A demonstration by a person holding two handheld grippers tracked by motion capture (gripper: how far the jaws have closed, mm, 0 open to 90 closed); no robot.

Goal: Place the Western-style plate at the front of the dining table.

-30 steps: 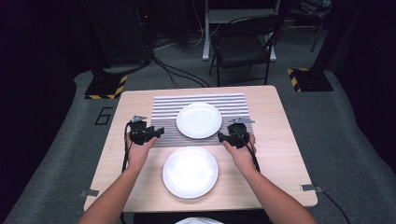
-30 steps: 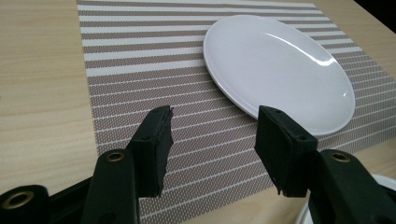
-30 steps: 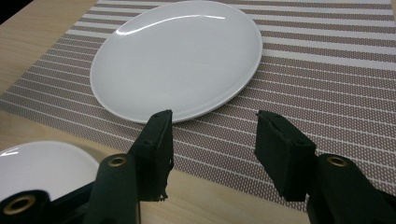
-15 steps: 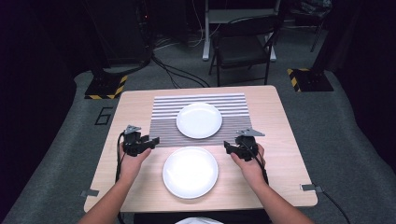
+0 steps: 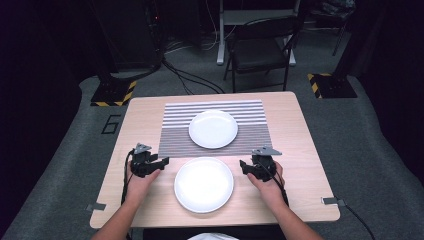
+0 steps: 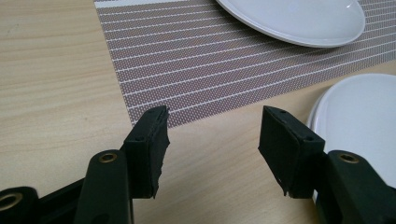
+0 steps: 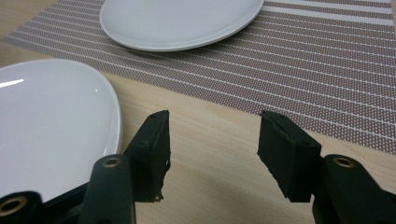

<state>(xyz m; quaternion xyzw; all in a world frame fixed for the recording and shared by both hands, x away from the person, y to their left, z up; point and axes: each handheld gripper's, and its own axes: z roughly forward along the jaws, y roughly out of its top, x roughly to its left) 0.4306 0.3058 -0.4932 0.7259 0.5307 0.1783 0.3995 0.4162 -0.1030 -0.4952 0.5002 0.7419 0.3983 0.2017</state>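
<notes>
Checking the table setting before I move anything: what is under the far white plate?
The far plate sits on a striped placemat, which lies on the wooden table. Whatever is directly beneath the plate is covered.

My left claw (image 5: 161, 161) is matt black all over, with small brass-coloured rings set into its arms and a grey plate on top. My right claw (image 5: 243, 165) is the same black with the same brass rings and grey plate. The near plate (image 5: 203, 184) between them is plain glossy white, with no pattern. The far plate (image 5: 213, 128) is the same unmarked white. It sits on a placemat (image 5: 175, 132) woven in a fine brown-grey dotted weave crossed by thin white lines, with broader white stripes towards its far edge. The table (image 5: 300, 150) is pale wood with a faint straight grain.
</notes>
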